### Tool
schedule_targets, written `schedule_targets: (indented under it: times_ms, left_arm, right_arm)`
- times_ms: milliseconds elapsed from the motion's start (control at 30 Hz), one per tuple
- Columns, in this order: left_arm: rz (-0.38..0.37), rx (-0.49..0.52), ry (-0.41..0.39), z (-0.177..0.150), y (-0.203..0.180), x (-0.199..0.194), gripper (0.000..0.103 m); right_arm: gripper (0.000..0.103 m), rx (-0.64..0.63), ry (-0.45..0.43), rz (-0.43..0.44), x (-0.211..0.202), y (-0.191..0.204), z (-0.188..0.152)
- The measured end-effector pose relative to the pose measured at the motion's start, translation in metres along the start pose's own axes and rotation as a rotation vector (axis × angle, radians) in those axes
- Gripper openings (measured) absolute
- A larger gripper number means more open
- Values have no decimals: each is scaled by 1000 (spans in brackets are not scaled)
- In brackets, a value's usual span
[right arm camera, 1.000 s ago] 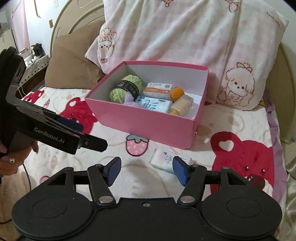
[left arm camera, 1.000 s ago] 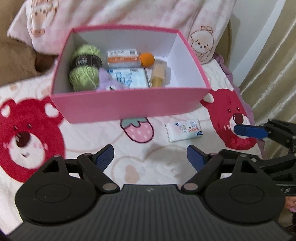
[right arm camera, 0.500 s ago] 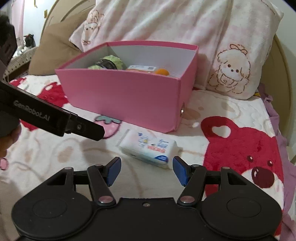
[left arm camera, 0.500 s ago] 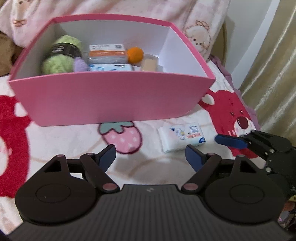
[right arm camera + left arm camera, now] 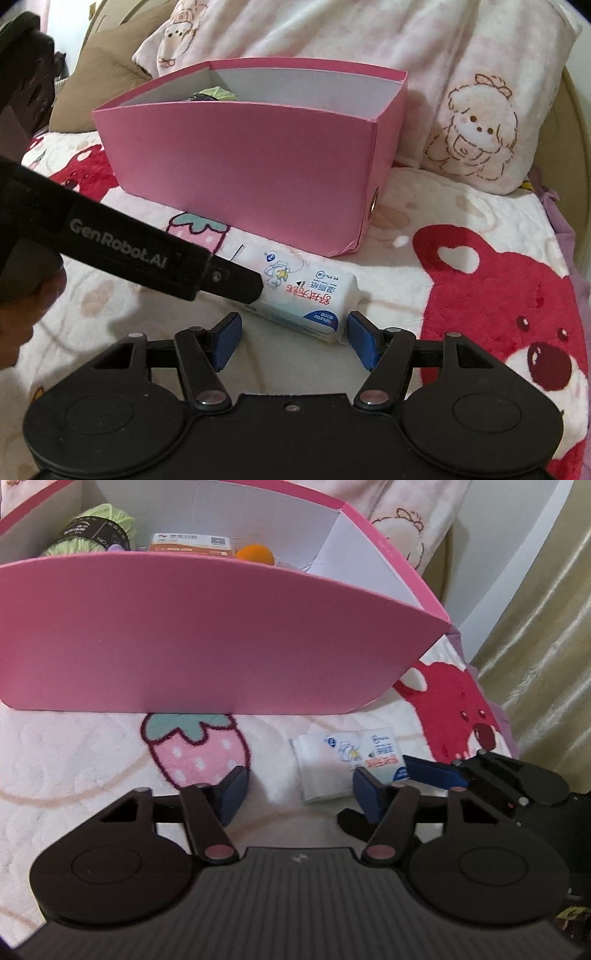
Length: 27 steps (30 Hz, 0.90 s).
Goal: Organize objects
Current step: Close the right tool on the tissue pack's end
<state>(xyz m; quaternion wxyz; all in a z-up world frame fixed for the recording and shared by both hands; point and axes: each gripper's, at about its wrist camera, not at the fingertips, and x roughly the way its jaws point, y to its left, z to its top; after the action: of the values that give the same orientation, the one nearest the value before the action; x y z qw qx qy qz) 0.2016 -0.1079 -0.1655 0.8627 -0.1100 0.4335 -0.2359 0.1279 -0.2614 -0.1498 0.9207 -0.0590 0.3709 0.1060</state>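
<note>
- Both tongs have dropped low and closed in on the wipes pack (image 5: 306,295) since a second ago; the pink box (image 5: 251,173) now fills the upper half of both views.
- Wipes pack lies flat on the bed blanket (image 5: 424,229), lower centre of the right view, just in front of the box's near corner, outside the box.
- Right tongs (image 5: 293,341): jaws apart, nothing held, straddling the pack's near end; the right pad sits just beside the pack's corner, contact not clear.
- Left tongs (image 5: 301,794): jaws apart, empty, pack's left edge ahead of the gap, in the lower centre of the left view.
- Risk, collision: left tool's tip overlaps the pack's far-left end in the right view, and the right tool's finger (image 5: 432,773) sits right beside the left tool's right pad. Both going for one pack could clash or pinch it between tools.
- Risk, slip: soft wrapped pack on plush blanket; a shallow bite at the end could squash it or let it slide out.
- Risk, box: wall is close behind; a forward push could shove the pack against it or nudge the box.
- Box already holds green yarn (image 5: 92,528), an orange-and-white packet (image 5: 190,544) and an orange ball (image 5: 255,554); free space looks to be at the right end.
</note>
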Motion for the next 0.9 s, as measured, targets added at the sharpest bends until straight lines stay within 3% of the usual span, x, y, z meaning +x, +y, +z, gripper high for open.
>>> schedule_targets:
  times_ms: [100, 267, 433, 533, 800, 900]
  left_arm:
    - [-60, -25, 3, 0, 2, 2, 44]
    - [-59, -42, 48, -3, 1, -5, 44]
    - [-60, -95, 100, -4, 5, -9, 44]
    - [-37, -83, 98, -6, 5, -4, 44]
    - [-46, -41, 73, -6, 3, -5, 41]
    - [-73, -57, 93, -4, 4, -10, 37]
  right_arm:
    - [69, -16, 11, 20, 0, 8, 0]
    - [74, -27, 19, -3, -2, 23, 2]
    - [93, 2, 33, 40, -3, 33, 1]
    - [97, 14, 51, 25, 5, 37, 0]
    - [97, 111, 73, -62, 13, 34, 3]
    - [90, 103, 85, -98, 12, 38, 3]
